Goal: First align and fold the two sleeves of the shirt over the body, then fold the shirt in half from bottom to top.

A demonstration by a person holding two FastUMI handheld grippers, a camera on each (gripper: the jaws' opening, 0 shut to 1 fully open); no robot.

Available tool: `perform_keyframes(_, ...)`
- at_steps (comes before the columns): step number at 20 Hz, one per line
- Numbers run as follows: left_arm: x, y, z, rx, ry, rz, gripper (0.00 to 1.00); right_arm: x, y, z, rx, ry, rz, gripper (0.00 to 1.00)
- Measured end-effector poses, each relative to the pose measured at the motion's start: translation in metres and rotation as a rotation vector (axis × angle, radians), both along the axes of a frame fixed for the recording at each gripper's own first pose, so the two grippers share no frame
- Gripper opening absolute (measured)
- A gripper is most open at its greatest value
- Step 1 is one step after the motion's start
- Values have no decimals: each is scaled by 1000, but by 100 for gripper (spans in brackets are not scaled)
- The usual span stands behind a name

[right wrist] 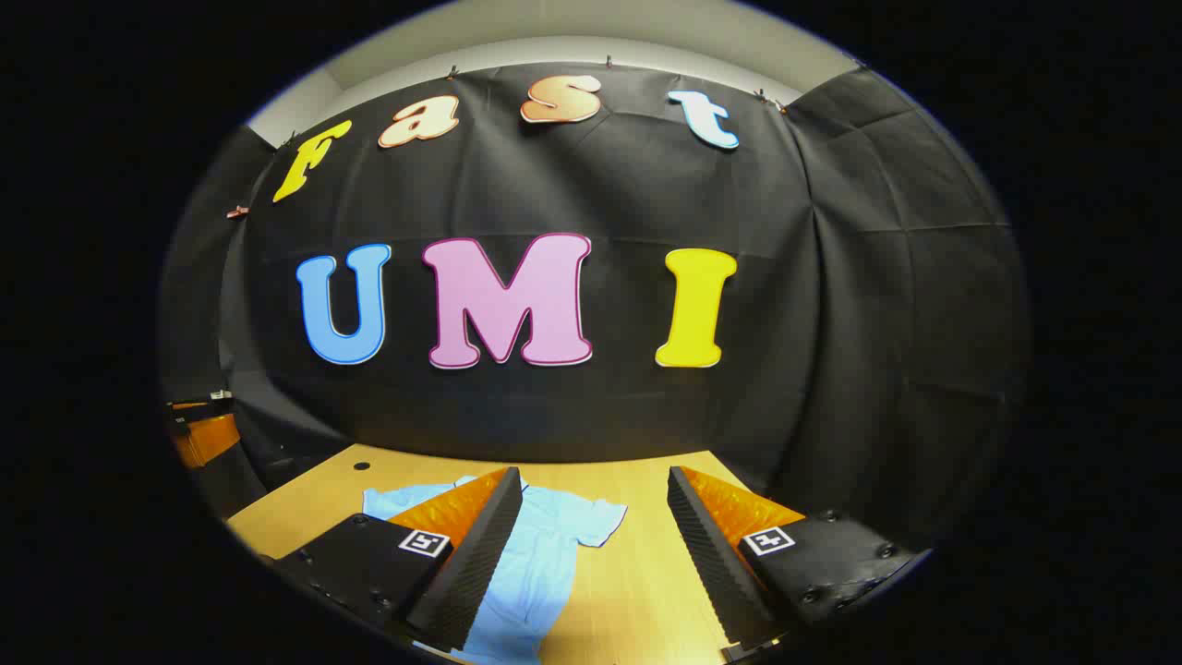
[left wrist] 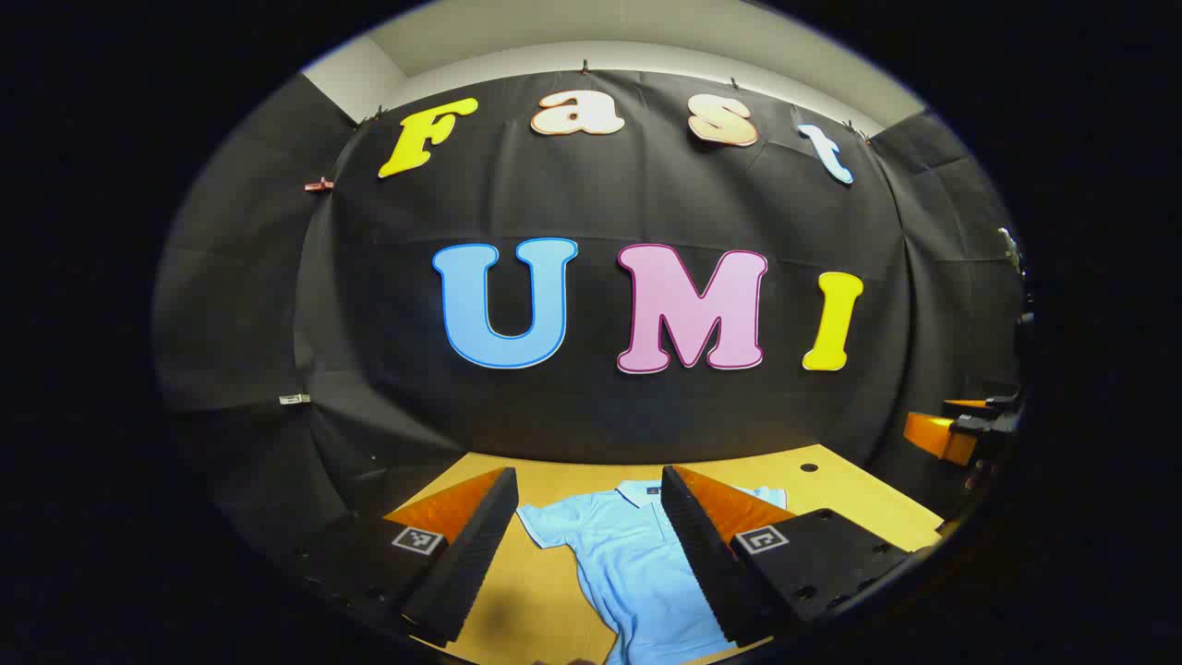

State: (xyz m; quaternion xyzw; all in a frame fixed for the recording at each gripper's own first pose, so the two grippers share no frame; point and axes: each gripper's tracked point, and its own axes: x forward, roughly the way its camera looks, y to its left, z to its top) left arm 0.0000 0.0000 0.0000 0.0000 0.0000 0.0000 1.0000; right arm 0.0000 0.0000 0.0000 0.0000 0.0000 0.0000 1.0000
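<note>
Both grippers spread wide, holding nothing. Left gripper [left wrist: 588, 545] view: shirt [left wrist: 637, 563] flat on table [left wrist: 545, 600], bottom centre, collar visible. Right gripper [right wrist: 591, 545] view: shirt [right wrist: 536, 545] lower left, one sleeve [right wrist: 596, 519] spread out.

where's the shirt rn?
The shirt lies flat on the table, collar toward the wall, seen between the left gripper fingers in the left gripper view.

Shirt [left wrist: 637, 554] lies flat on table [left wrist: 554, 480], no bumps on top. Bare table left of shirt, wide room there. Bare table right of shirt [right wrist: 545, 545] too, past its sleeve. Strip of bare table behind shirt, then black wall close behind. 1 small dark hole [left wrist: 809, 467] in table behind shirt, near its right sleeve.
</note>
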Motion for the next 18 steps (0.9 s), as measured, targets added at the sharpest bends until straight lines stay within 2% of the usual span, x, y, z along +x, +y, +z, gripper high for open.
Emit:
perform_keyframes(6,15,17,-1,-9,4,3,99,3,17,12,1,-21,6,99)
perform_keyframes(13,10,2,-6,31,5,-48,99,9,1,12,6,-28,-32,98)
perform_keyframes(18,9,-10,-5,45,-4,-53,99,20,-5,2,1,3,-28,98)
